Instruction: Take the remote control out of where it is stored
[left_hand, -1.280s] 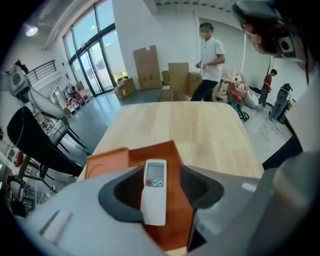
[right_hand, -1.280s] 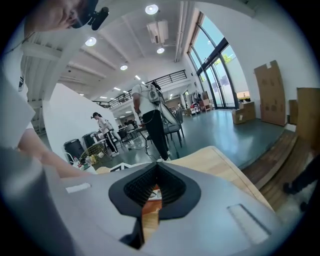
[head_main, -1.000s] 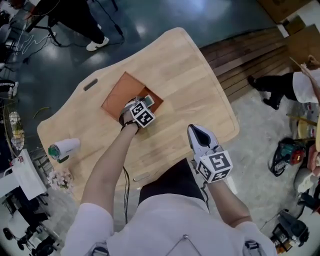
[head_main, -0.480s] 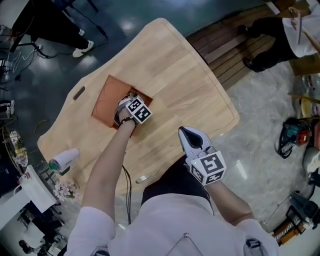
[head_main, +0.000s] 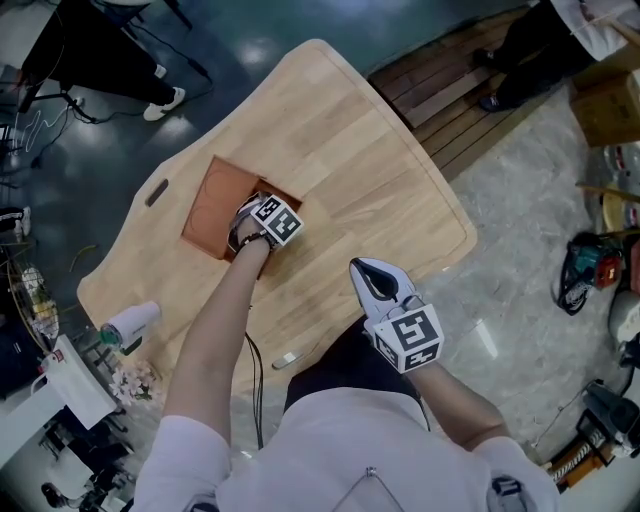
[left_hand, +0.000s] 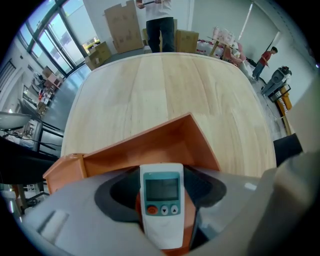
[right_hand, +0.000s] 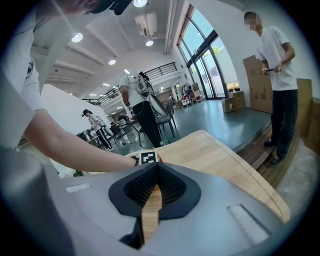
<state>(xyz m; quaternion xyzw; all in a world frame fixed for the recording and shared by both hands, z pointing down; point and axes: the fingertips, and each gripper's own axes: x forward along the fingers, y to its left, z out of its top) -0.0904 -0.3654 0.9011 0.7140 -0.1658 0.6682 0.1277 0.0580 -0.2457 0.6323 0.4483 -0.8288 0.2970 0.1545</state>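
**Left side.** The recess (head_main: 213, 203) is set into the bench (head_main: 340, 140), left of centre. The left hand-held gripper (head_main: 258, 218) is positioned over its near right corner. In the left gripper view, this hand-held gripper is clamped on the remote (left_hand: 161, 202). The pads bear on the long edges, and the screen and buttons face the camera. The remote has not cleared the recess: the orange wall (left_hand: 145, 145) rises just behind its far end.

**Hazard 1: snagging.** The far end of the remote projects beyond the pads, towards the wall. A withdrawal that slants forward is likely to strike the rim. Lift straight up before any sideways travel.

**Hazard 2: slipping or pivoting.** The casing looks smooth, and the pads appear to cover only part of its length. A sharp pull could rotate the remote in the grip or release it. It would then fall back into the recess or onto the bench.

**Hazard 3: pressed buttons.** Any shift of the grip across the face could bear on the buttons.

**Right side.** The right hand-held gripper (head_main: 366, 270) is at the near edge of the bench, well apart from the recess. The right gripper view shows its jaws meeting at the tips, with nothing between them. It cannot catch or steady the remote from this position. Carrying the remote past the near edge would risk a drop to the floor.
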